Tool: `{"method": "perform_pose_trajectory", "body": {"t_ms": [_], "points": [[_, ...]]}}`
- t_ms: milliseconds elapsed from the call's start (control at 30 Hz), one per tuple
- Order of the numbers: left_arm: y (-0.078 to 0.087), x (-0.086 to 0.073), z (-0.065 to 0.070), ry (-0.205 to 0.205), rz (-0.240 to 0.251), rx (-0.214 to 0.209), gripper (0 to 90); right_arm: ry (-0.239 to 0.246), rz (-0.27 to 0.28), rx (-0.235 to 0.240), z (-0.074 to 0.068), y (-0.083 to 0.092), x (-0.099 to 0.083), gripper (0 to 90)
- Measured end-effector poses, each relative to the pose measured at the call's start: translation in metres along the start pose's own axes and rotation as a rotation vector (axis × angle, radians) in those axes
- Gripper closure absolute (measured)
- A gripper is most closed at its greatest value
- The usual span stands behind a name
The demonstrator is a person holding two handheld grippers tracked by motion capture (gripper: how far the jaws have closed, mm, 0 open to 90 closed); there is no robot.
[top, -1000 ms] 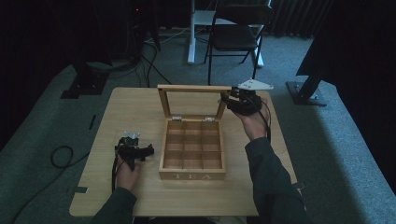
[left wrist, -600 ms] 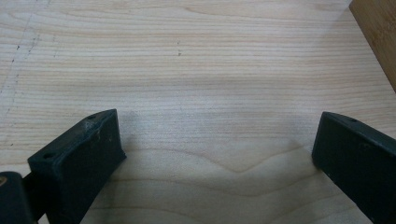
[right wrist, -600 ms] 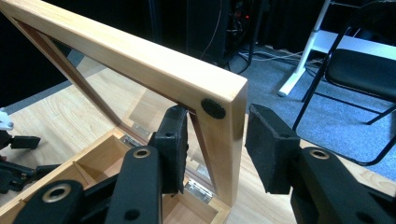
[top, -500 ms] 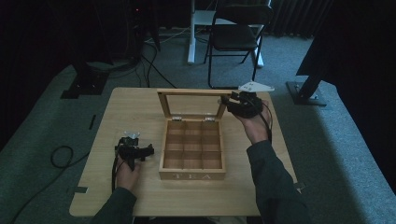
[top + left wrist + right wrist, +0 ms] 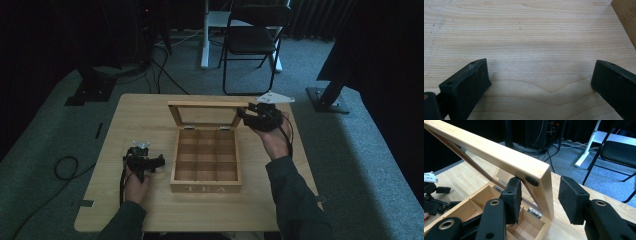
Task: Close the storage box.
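Observation:
A wooden tea box [image 5: 205, 186] with empty compartments sits mid-table, its glass-paned lid [image 5: 205, 105] standing up at the back. My right gripper [image 5: 245, 116] is at the lid's right corner. In the right gripper view that lid corner [image 5: 534, 170] lies between the jaws of the right gripper [image 5: 540, 192], which have just been opening. One pad [image 5: 512, 195] is close against the lid's inner face, and the other stands clear of its outer edge. Left of the box, my left gripper [image 5: 159, 161] rests low over the table, and the left gripper [image 5: 539, 80] is open on bare wood.
The box's side wall [image 5: 626, 17] is just right of the left jaws. Behind the table [image 5: 145, 115] stand a black folding chair [image 5: 252, 40], a white desk leg and dark stands. Cables lie on the grey carpet at left.
The right hand has eased slightly back toward the person at the lid's corner. The lid stays upright and the left hand has not moved.

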State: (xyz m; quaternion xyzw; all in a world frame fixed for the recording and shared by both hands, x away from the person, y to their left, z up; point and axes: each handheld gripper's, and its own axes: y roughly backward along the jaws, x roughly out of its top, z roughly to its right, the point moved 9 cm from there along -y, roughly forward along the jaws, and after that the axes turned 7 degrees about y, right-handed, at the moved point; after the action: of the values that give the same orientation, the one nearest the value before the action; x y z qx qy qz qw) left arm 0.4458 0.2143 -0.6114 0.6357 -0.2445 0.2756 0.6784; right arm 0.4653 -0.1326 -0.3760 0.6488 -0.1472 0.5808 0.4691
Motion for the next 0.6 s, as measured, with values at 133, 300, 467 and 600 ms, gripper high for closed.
{"method": "perform_pose_trajectory", "body": {"t_ms": [133, 300, 467, 600], "points": [[0.0, 0.0, 0.0, -0.002, -0.001, 0.0, 1.6, 0.009, -0.007, 0.005, -0.002, 0.002, -0.002, 52.5], [0.0, 0.0, 0.0, -0.002, -0.001, 0.0, 1.6, 0.02, -0.016, 0.01, -0.004, 0.005, -0.005, 51.3], [0.0, 0.0, 0.0, 0.0, 0.0, 0.001, 1.6, 0.023, -0.017, 0.012, -0.008, 0.008, -0.009, 51.2], [0.0, 0.0, 0.0, -0.002, -0.001, 0.0, 1.6, 0.019, -0.014, 0.007, -0.011, 0.009, -0.012, 51.3]]}}
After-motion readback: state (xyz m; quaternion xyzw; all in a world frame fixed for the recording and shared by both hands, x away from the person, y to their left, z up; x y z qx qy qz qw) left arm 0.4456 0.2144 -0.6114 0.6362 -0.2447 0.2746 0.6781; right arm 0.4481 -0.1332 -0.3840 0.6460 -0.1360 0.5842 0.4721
